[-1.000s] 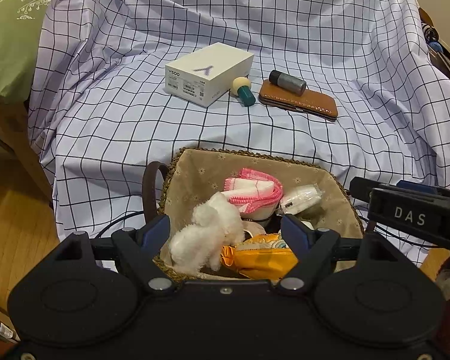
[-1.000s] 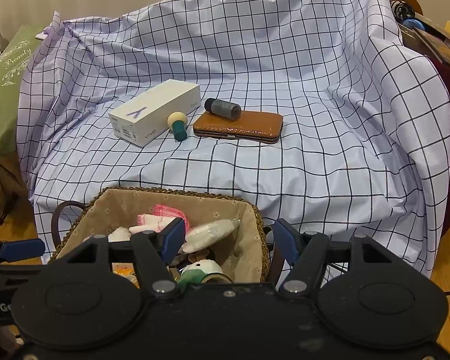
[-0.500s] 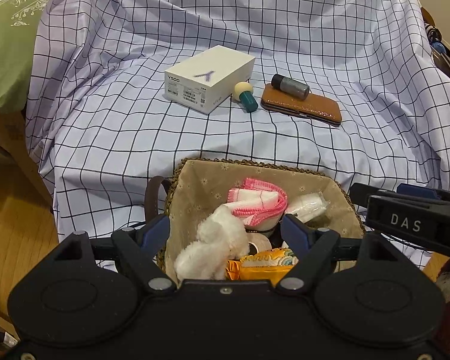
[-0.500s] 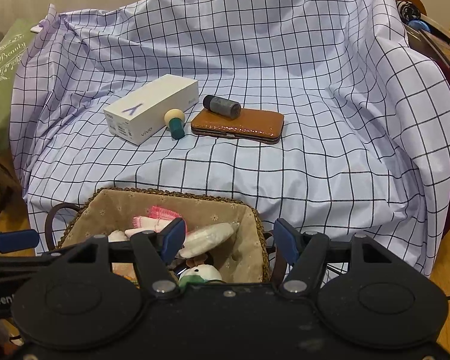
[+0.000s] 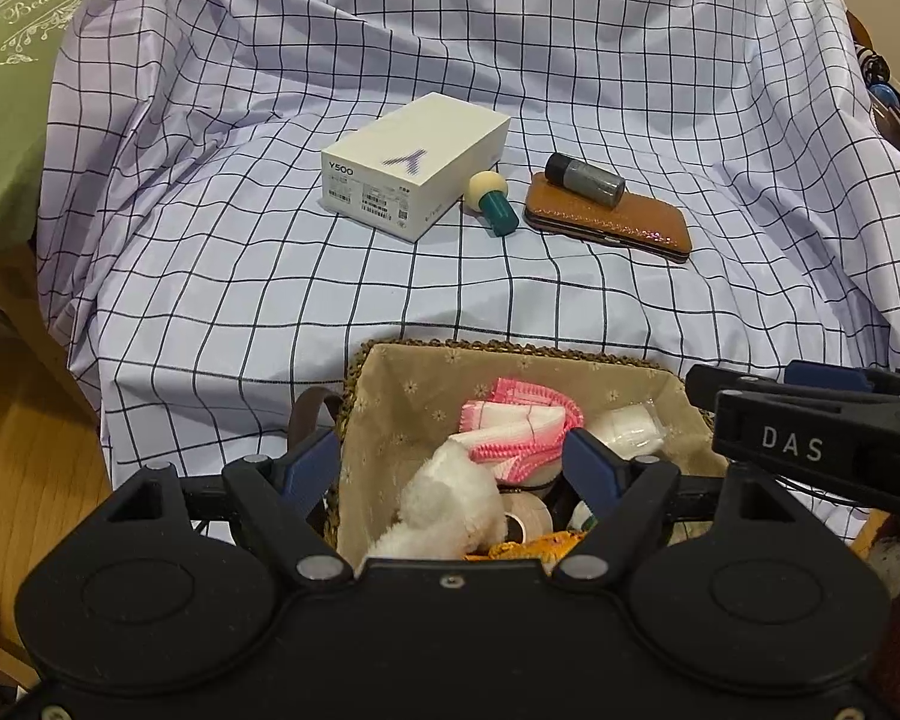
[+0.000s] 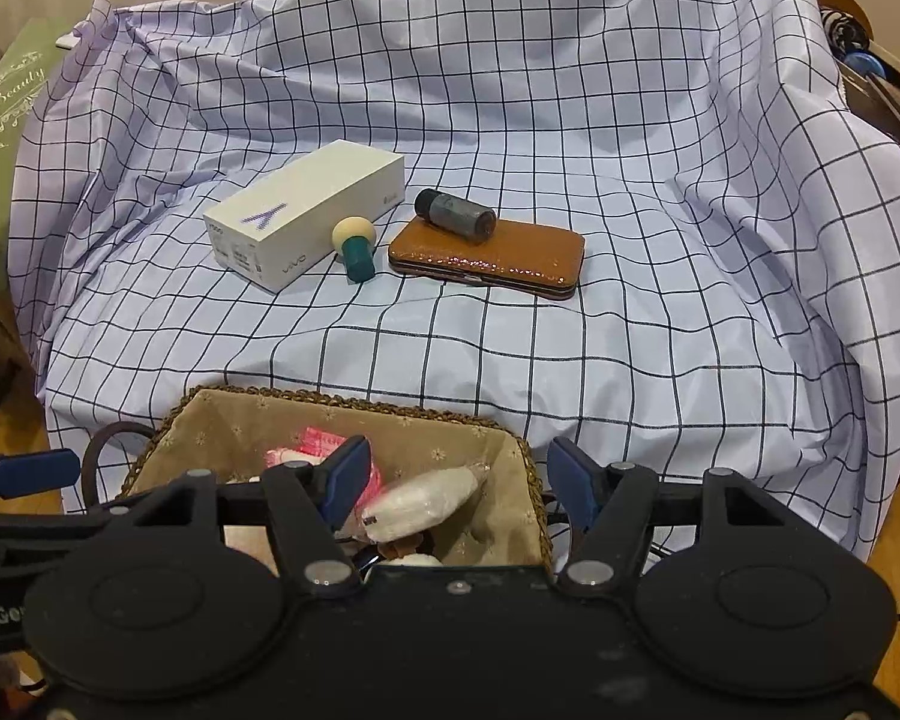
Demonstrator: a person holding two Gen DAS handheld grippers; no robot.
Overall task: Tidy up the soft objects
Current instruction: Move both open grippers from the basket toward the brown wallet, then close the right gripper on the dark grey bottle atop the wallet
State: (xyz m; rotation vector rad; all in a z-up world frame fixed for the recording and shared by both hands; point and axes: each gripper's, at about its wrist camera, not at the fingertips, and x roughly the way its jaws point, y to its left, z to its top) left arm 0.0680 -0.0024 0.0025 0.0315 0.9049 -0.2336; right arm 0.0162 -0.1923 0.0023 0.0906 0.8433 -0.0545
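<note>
Woven, fabric-lined basket point(image 5: 390, 378) sits at the checked cloth's point(image 5: 270, 276) front edge, holding a fluffy white plush point(image 5: 444, 504). Left gripper point(image 5: 450, 471) and right gripper point(image 6: 453, 483) angle downward above it, fingers spread, gripping nothing.

Wide bare stretch of white, black-checked cloth point(image 5: 510, 294) between the braided, fabric-lined basket point(image 5: 390, 396) in front and a row of things farther back. Row made up of a white rectangular carton point(image 5: 414, 165), a small teal bottle with a cream cap point(image 5: 493, 204) just beside it, and a flat brown leather case point(image 5: 612, 219) with a dark grey cylinder point(image 5: 585, 179) lying on top. Basket crowded with soft items, little spare room inside. Cloth folds raised at left, right and rear.
</note>
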